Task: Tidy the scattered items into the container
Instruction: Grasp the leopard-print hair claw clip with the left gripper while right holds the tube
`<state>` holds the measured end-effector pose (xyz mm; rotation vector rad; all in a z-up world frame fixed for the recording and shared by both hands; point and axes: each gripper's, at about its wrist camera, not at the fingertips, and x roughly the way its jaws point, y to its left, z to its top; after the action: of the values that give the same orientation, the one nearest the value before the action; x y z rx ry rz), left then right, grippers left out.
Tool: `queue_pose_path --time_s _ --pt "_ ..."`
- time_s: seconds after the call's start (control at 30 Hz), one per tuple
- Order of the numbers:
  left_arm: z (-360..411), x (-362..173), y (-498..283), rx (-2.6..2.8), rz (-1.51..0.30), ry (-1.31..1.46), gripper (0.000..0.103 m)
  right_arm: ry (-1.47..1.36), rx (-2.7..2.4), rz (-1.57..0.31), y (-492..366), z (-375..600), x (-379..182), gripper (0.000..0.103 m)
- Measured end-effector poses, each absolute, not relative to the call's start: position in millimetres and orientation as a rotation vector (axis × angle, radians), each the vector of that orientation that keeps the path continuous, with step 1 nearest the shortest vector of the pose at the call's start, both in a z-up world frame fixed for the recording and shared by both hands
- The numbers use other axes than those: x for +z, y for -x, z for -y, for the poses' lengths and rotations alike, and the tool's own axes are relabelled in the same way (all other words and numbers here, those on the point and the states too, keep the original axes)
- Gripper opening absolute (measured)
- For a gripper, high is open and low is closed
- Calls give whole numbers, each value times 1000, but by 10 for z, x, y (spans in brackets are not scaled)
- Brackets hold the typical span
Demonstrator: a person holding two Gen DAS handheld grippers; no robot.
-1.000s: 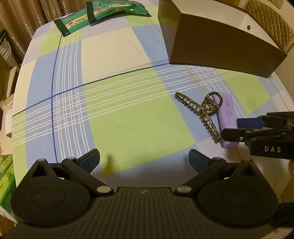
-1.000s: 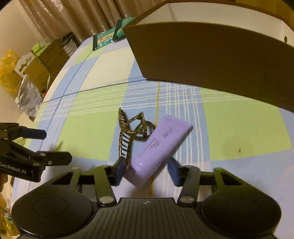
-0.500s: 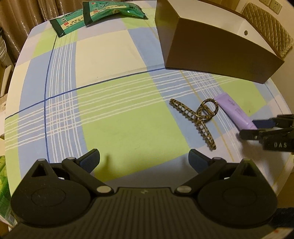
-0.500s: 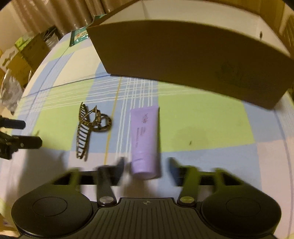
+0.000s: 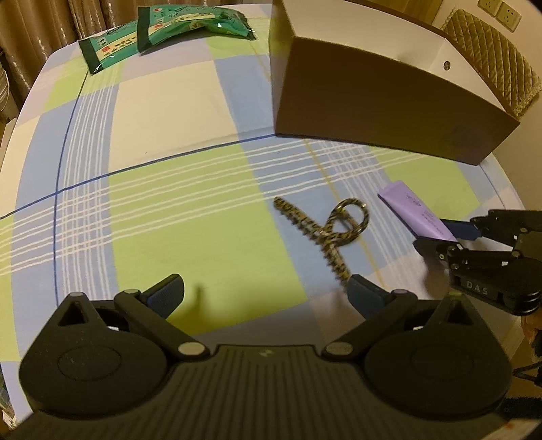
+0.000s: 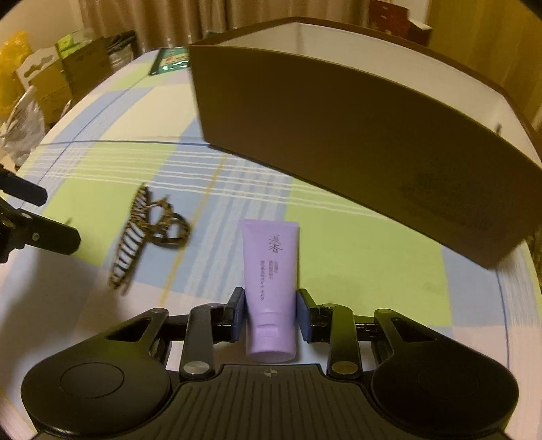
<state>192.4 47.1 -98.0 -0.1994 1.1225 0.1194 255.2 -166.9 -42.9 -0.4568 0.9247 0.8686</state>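
Note:
A purple tube (image 6: 270, 270) lies on the checked tablecloth with its cap end between my right gripper's (image 6: 270, 313) pads, which are closed against its sides. It also shows in the left wrist view (image 5: 415, 211) held by the right gripper (image 5: 440, 233). A leopard-print hair claw (image 5: 325, 233) lies left of the tube, also in the right wrist view (image 6: 142, 233). My left gripper (image 5: 266, 292) is open and empty, just short of the claw. The brown box (image 6: 355, 135) with a white inside stands beyond.
Two green snack packets (image 5: 162, 30) lie at the far left of the table. The table's right edge (image 5: 508, 189) is close to the tube. Cardboard boxes and bags (image 6: 50, 78) stand beyond the far left edge. A quilted chair back (image 5: 491, 57) is behind the box.
My right gripper turned the tube straight toward the box and its pads have closed onto the tube. My left gripper has moved closer to the hair claw.

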Motion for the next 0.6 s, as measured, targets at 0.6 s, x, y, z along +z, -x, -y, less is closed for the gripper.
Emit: queue_pose_path --time_s 0.6 --pt "43 -1196 -2412 164 -1099 236 101 347 706 -952 -3137 2702 -337 29"
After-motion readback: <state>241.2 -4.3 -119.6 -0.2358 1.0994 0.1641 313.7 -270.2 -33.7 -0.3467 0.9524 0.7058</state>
